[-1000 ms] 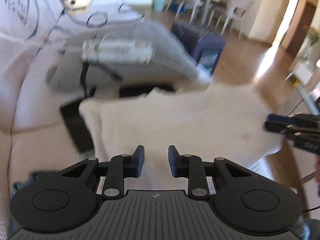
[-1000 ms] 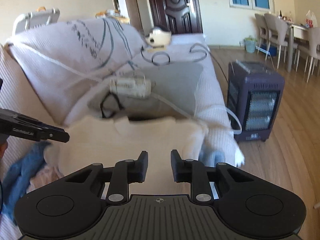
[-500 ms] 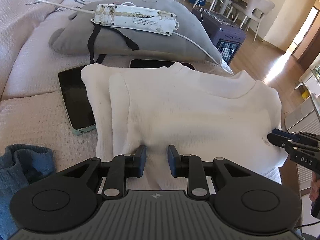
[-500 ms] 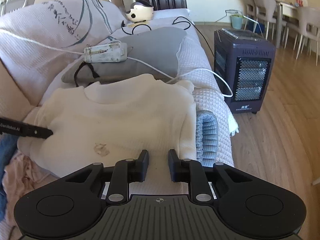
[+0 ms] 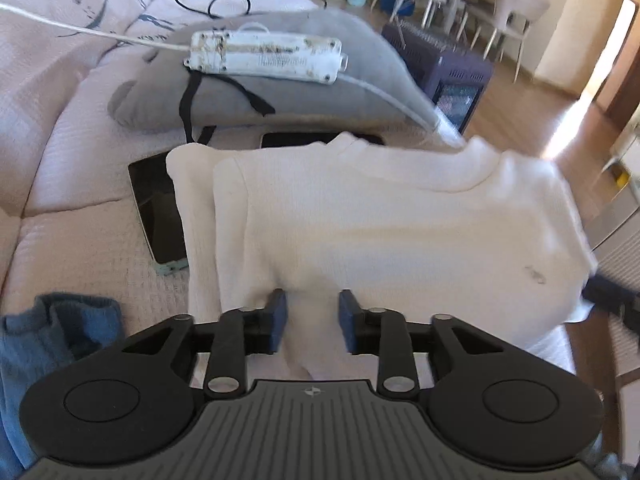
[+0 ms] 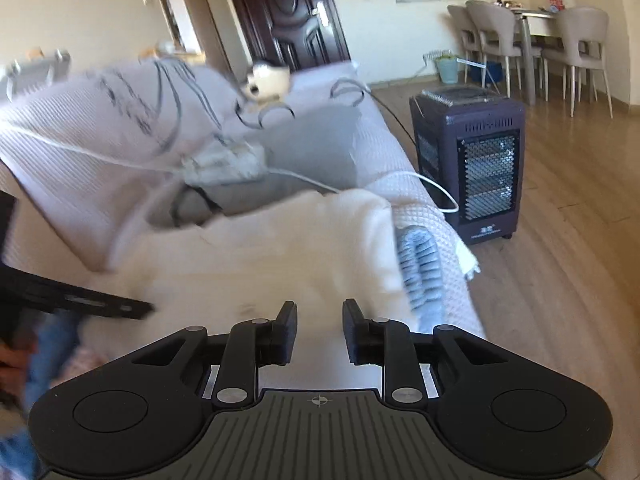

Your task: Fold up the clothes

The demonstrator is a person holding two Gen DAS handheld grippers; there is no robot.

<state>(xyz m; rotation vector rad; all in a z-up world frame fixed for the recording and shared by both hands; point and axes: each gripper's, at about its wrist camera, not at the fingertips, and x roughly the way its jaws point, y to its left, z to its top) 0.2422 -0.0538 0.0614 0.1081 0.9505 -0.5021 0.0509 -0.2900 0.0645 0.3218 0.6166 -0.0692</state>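
A white knit sweater [image 5: 384, 232] lies folded on the sofa seat, neckline toward the grey cushion, with a small dark stain near its right edge. My left gripper [image 5: 313, 320] sits at the near hem. Its jaws are opening, and a loose ridge of the hem stands between the pads. In the right wrist view the sweater [image 6: 280, 256] is blurred. My right gripper [image 6: 319, 328] is over the sweater's near right part, its jaws opening with white fabric between them. The left gripper [image 6: 92, 300] reaches in from the left there, and the right gripper [image 5: 612, 300] shows at the sweater's right corner.
A grey cushion [image 5: 320, 88] carries a dirty white power strip [image 5: 264, 58] with its cord. A dark tablet [image 5: 156, 216] pokes out under the sweater's left side. Blue clothing [image 5: 60, 340] lies near left. A purple heater [image 6: 472, 168] stands on the wood floor by the sofa edge.
The sweater came down from hanging to lying flat on the seat. Both grippers sank with it, the right one also rolling, and both pairs of jaws now stand a little wider.
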